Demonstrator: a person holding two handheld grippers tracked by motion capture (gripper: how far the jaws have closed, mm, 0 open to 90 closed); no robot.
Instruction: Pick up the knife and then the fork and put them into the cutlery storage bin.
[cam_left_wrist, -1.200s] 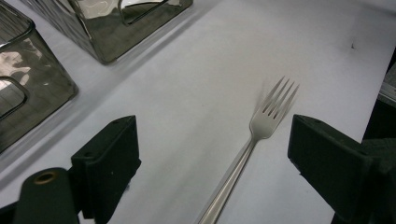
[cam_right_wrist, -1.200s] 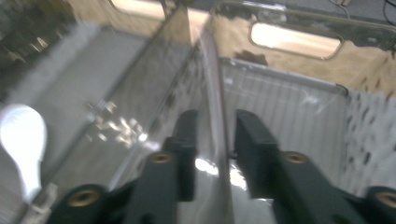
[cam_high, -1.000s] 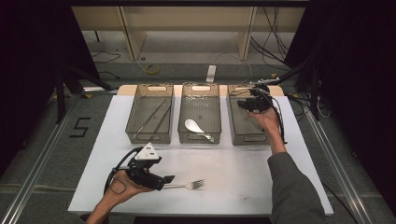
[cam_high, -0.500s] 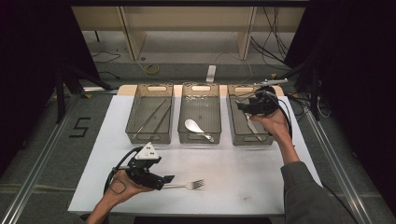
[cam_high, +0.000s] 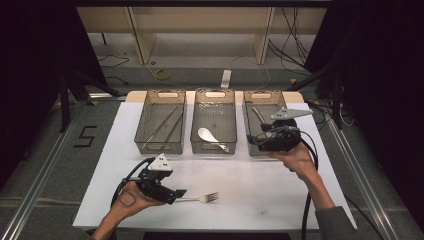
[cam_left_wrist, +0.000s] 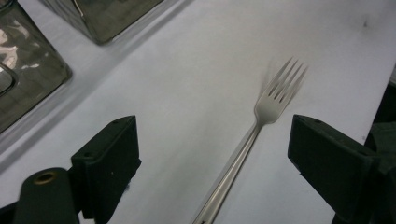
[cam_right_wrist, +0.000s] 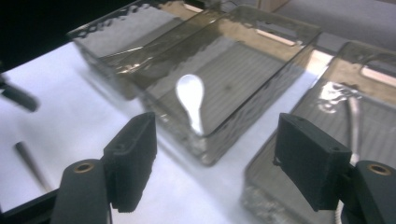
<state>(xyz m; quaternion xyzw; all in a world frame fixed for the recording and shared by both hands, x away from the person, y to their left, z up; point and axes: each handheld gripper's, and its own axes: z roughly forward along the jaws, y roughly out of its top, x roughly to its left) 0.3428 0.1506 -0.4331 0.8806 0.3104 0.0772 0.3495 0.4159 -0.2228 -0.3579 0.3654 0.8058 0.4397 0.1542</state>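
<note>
Sorting cutlery by kind is what seems to be going on: three clear bins (cam_high: 212, 145) are sitting in a row at the back of the white worktop (cam_high: 280, 195). The left claw (cam_left_wrist: 212, 154) is hovering low with its jaws gaping wide, the fork (cam_left_wrist: 261, 135) lying flat between them, untouched, lined up for a pick. The right claw (cam_right_wrist: 219, 161) is hanging empty at the right-hand bin's (cam_high: 252, 150) near end, its jaws having just been opening with nothing between them, a white spoon (cam_right_wrist: 190, 100) resting in the middle bin.
</note>
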